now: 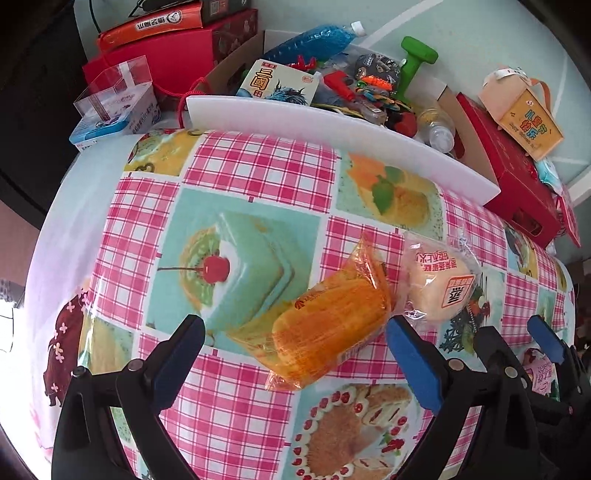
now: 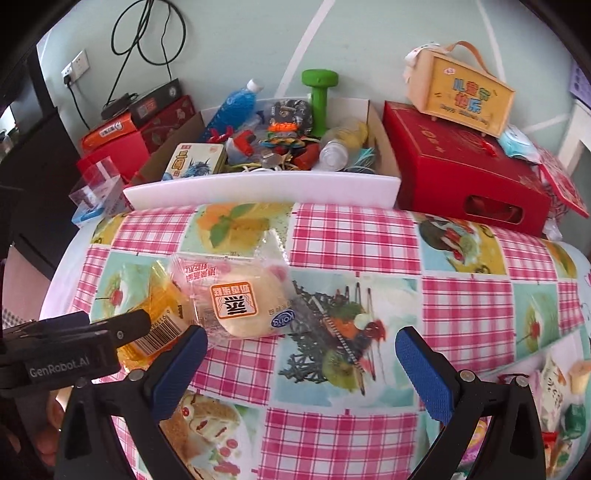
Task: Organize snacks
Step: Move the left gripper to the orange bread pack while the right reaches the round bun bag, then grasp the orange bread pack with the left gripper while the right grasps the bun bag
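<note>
Left gripper (image 1: 295, 339) jaws spread wide around the orange bread pack (image 1: 328, 332) on the counter (image 1: 258, 170); right gripper (image 2: 301, 354) equally wide, empty. Just right of the bread lies the steamed cake pack (image 2: 236, 306). Both look light, soft, crinkly-slick: pinch gently across the middle.

Pink-checked tablecloth (image 1: 258, 162) (cake pictures), orange-wrapped bread (image 1: 328, 328), 1 green dumbbell (image 2: 319, 96).

We see a pale green wall (image 2: 369, 44) with white lines at the far side, a socket (image 2: 75, 68) and black cable (image 2: 147, 33) far left, dark furniture (image 2: 40, 147) beside them.
</note>
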